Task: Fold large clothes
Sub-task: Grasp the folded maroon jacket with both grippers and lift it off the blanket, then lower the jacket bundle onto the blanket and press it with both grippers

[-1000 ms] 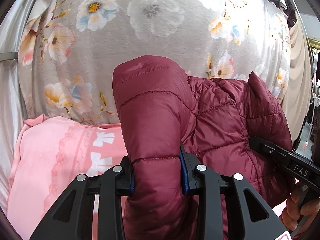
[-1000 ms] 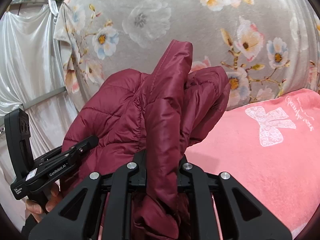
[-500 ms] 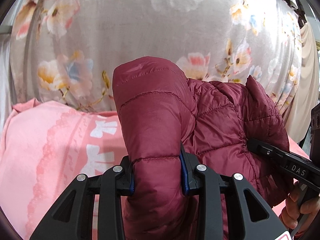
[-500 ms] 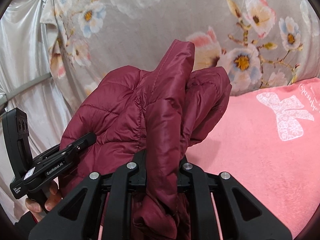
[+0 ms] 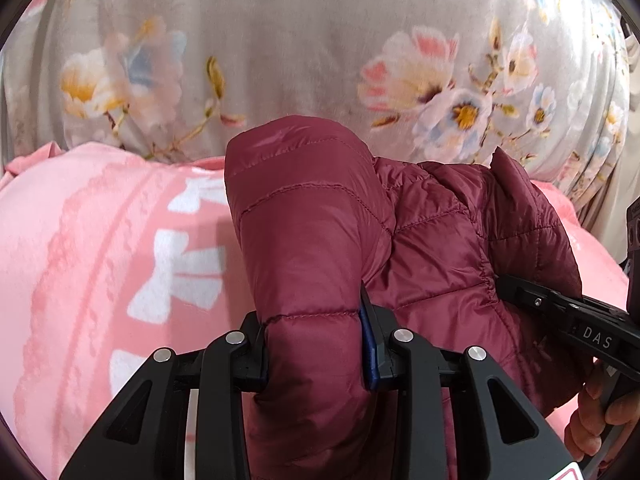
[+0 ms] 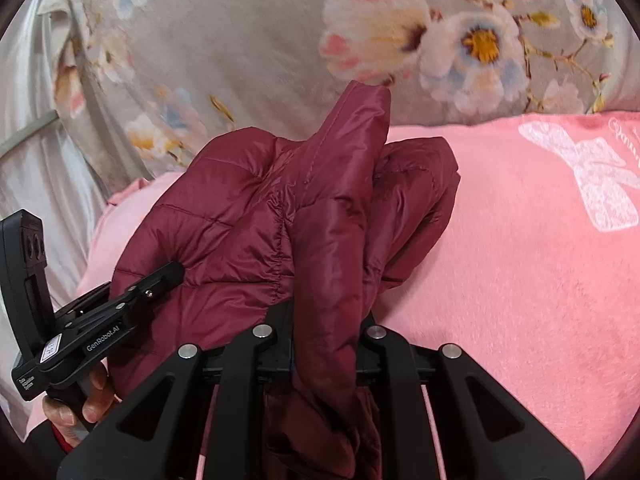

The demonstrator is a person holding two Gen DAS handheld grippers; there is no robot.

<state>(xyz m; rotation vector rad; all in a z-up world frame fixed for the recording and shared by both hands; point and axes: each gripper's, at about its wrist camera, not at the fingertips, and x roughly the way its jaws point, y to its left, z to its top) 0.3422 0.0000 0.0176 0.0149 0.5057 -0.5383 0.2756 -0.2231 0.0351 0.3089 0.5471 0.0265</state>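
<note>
The left gripper [image 5: 314,344] has its fingers pinching a thick quilted fold of the maroon puffer jacket [image 5: 436,240], which bulges up ahead of them. The right gripper [image 6: 326,346] has its fingers clamped on a narrower fold of the jacket. Beyond both lie a pink blanket [image 6: 520,260] and floral fabric [image 5: 300,40].

Soft even light, blurred background, fisheye-bent edges

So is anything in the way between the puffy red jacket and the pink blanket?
Nothing visible. The jacket hangs clamped in the left hand-held gripper and the right hand-held gripper, with only bare pink blanket beyond it.
</note>
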